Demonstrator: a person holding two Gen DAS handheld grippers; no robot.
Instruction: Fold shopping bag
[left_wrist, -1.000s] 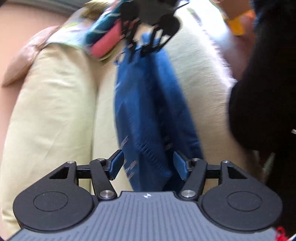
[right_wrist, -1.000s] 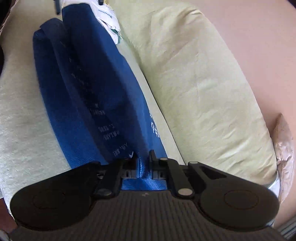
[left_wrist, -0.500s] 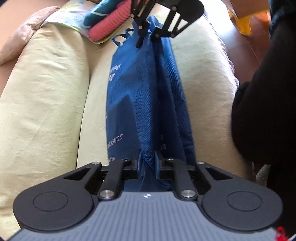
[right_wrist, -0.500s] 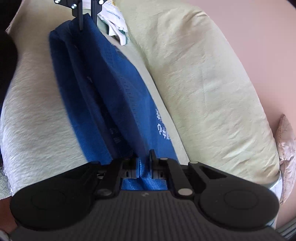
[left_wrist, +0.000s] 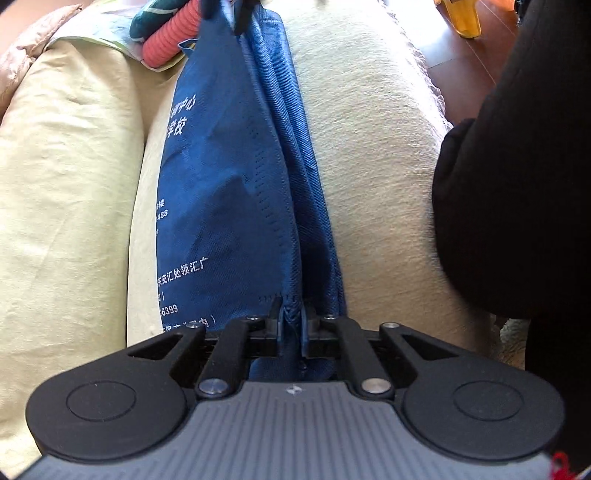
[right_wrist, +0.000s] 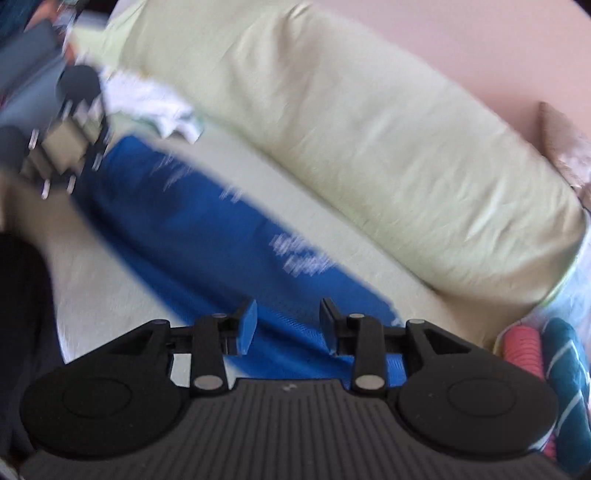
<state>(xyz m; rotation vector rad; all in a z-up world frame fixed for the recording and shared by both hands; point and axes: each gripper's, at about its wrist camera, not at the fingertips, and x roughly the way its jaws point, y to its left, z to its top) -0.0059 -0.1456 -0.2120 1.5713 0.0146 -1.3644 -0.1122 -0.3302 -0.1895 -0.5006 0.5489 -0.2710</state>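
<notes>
Bag stretched along the sofa seat, one end freed.
Your left gripper (left_wrist: 291, 317) pinches the shopping bag (left_wrist: 229, 177); right gripper (right_wrist: 287, 325), just been opening, stands spread over it. The freed end may slump and unfold.

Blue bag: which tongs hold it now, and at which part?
Left tongs pinch the gathered end of the blue bag. Right tongs have just opened; nothing held.

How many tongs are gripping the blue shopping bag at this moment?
1. The left tongs are shut on one end of the blue non-woven shopping bag. The right tongs have just been opening at the other end; the bag lies between their pads, released.
</notes>
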